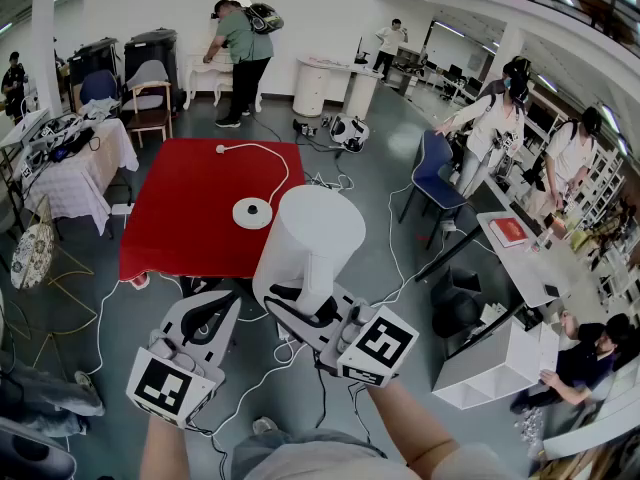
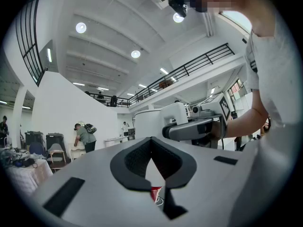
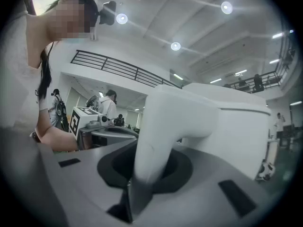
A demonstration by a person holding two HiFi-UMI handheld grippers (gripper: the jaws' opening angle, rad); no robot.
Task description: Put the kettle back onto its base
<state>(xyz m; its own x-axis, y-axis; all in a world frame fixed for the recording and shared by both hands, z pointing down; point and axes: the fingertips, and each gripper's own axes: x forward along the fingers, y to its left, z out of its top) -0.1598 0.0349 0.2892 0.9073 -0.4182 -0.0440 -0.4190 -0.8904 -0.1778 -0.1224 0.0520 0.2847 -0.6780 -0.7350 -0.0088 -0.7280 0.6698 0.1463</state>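
Between the fingers of the right gripper (image 3: 147,170) sits the white handle (image 3: 163,122) of the kettle (image 1: 312,233). The dark pads are closed partway and press on the handle from both sides, so this gripper carries the kettle in the air. The kettle is a tall white cylinder held upright, with its long axis running top to bottom. Its handle points toward the person, at 6 o'clock in the head view, and its body faces away toward 12 o'clock. Its top is closed over, so nothing inside it shows.

At 9 o'clock from the right gripper, just beside it, is the left gripper (image 2: 151,143). Its fingertips meet and nothing is held between them.

Beyond the kettle, at about 11 o'clock from it, the round white base (image 1: 252,212) lies flat on a red surface (image 1: 180,218), near the surface's near right corner. The kettle hangs apart from the base, not touching it, over the edge of the surface and the grey floor (image 1: 120,308). A white cord (image 1: 285,168) loops from the base toward 12 o'clock and back across the red surface to its far edge.

Further out, a blue chair (image 1: 432,173) stands at 2 o'clock from the base. A person in a green top (image 1: 240,48) bends over a white table at 12 o'clock, well apart from the red surface.
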